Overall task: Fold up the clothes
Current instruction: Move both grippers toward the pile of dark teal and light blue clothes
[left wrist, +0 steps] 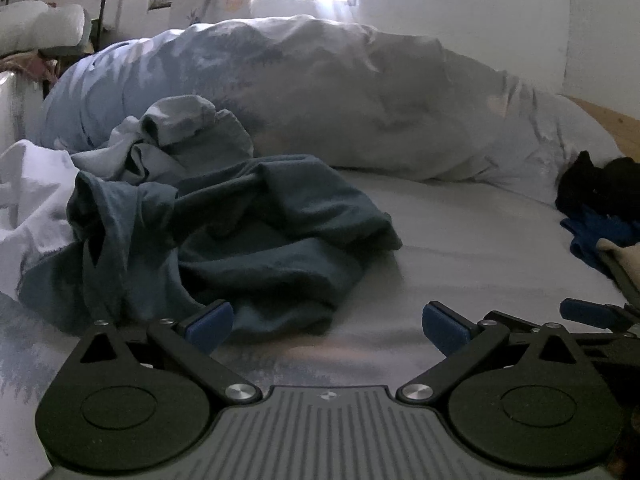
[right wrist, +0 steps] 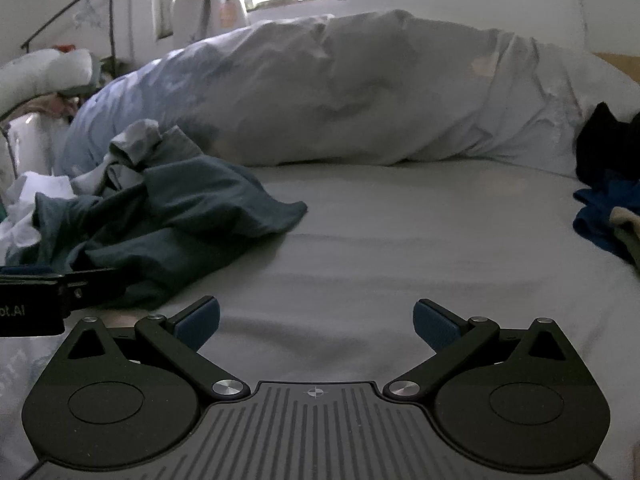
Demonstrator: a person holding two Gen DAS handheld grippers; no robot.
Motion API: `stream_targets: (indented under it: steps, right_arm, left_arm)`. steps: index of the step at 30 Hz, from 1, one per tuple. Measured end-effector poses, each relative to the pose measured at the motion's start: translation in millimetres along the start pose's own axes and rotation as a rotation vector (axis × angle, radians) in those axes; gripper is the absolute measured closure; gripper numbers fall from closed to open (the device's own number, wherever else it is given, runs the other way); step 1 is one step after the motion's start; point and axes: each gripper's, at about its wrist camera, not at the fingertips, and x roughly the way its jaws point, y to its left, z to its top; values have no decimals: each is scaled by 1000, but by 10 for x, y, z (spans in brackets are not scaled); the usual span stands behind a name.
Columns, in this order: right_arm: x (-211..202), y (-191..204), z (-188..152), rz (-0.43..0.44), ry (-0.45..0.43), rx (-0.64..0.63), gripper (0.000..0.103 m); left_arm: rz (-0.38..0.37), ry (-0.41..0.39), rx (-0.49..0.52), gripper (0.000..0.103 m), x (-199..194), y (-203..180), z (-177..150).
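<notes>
At your ten o'clock on the bed [right wrist: 400, 240], the teal garment [left wrist: 248, 240] lies crumpled, its near hem just beyond your left gripper [left wrist: 328, 326]. That gripper's jaws are spread wide with nothing between them; its left pad [left wrist: 212, 326] sits at the teal cloth's edge, though you cannot tell whether it touches. Behind the teal one, at eleven o'clock, a grey garment [left wrist: 180, 140] is bunched up, and a white garment [left wrist: 32, 196] lies at nine.

Your right gripper [right wrist: 316, 324] is likewise wide open and empty, low over bare sheet. From the right wrist view, the teal cloth's free corner points toward one o'clock, and flat sheet runs from there across to the right.

At twelve o'clock a rolled duvet [right wrist: 340, 92] spans the bed. At three o'clock a black garment [right wrist: 608, 140] and a blue garment [right wrist: 596, 216] are piled at the bed's edge, well apart from the teal heap.
</notes>
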Motion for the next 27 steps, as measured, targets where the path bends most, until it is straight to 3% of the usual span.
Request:
stream_targets:
  steps: [16,27]
  right_arm:
    - [61,42,-12,20,20,16,0]
    - [77,88,-2,91,13,50,0]
  left_arm:
    - [-27,7,-67,0,-15,150,-18]
    - [2,19,-181,0,-25,453,-2]
